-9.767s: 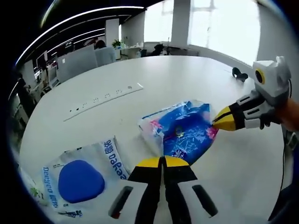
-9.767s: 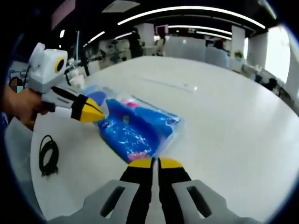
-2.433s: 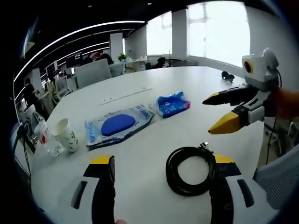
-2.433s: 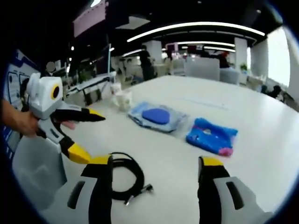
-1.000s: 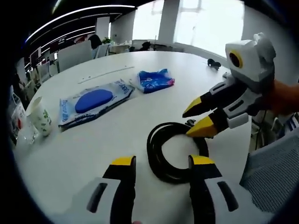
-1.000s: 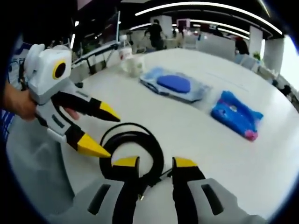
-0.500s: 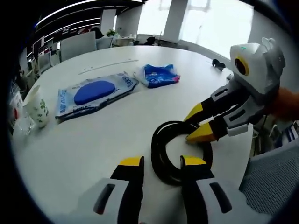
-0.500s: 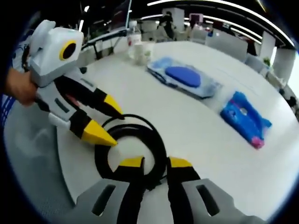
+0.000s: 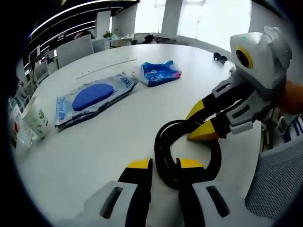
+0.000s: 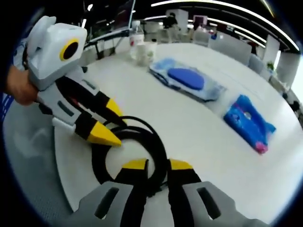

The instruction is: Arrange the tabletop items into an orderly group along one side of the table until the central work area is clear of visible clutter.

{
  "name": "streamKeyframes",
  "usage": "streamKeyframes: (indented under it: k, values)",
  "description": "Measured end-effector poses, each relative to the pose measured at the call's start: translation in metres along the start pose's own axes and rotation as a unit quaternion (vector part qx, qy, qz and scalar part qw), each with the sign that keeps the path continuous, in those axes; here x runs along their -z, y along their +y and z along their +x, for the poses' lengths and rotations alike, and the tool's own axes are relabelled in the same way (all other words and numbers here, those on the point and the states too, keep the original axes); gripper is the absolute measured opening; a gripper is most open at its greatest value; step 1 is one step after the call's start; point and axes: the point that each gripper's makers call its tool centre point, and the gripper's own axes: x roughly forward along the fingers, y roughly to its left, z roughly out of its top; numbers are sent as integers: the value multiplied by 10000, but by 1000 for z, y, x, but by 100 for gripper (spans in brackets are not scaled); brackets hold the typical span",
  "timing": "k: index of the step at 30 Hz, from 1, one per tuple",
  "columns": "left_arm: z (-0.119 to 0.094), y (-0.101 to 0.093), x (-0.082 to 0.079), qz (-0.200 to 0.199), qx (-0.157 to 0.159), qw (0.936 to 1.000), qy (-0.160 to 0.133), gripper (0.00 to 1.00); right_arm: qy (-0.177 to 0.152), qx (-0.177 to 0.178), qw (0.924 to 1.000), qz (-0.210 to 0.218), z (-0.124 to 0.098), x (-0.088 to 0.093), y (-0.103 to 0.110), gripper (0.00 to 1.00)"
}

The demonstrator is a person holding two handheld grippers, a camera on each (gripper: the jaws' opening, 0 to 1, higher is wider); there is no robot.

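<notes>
Coiled black cable (image 9: 189, 153), lower centre of the left gripper view, lying on the white table (image 9: 118, 127) near its closer edge. Left gripper (image 9: 164, 165) rising from the bottom edge, yellow-tipped jaws drawn close on either side of the coil's near strand; a pinch on the cable judged likely, firm contact not certain. Right gripper (image 9: 199, 124) entering from the right side, tips narrowly parted astride the far arc of the same coil; grip not confirmed. Two holds on opposite sides, probably so that the loops keep together when lifted. Further up the frame: wipes pack (image 9: 92, 98) with a blue oval label, left of centre, and blue packet (image 9: 158, 73) just beyond it at upper centre, set side by side in a row; paper cup (image 9: 35, 116) at the left edge. Small dark object (image 9: 218, 57) at upper right, too small to identify. In the right gripper view, same cable (image 10: 128, 156) at lower centre, one strand running between the right gripper (image 10: 157, 166) jaws, nearly closed around it. Left gripper (image 10: 106, 122), held in a hand (image 10: 19, 92), coming in from the left, tips a little apart over the coil's far side. Wipes pack (image 10: 185, 81) at upper centre, blue packet (image 10: 250, 124) at right, cup (image 10: 144, 52) and a bottle (image 10: 137, 32) at top. Cable judged the last loose item in the work area, still apart from the row.
</notes>
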Motion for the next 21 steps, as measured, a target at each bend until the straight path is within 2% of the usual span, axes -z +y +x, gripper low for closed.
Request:
streamKeyframes:
  k: [2, 7, 9, 11, 15, 21]
  values:
    - [0, 0, -1, 116, -73, 9999, -41, 15, 11, 27, 10000, -1, 0, 0, 0, 9]
    - [0, 0, -1, 77, -101, 9999, -77, 14, 117, 83, 9999, 78, 1, 0, -3, 7]
    - [0, 0, -1, -21, -82, 9999, -84, 13, 175, 99, 9997, 133, 1, -1, -4, 6]
    - [-1, 0, 0, -394, -66, 9992, -88, 11, 236, 109, 9996, 125, 1, -1, -3, 6]
    - [-2, 0, -1, -258, -29, 9996, -82, 10, 258, 124, 9994, 201, 1, -1, -4, 5]
    - [-4, 3, 1, -361, -10, 9993, -77, 9, 286, 67, 9990, 336, 1, -2, 1, 4]
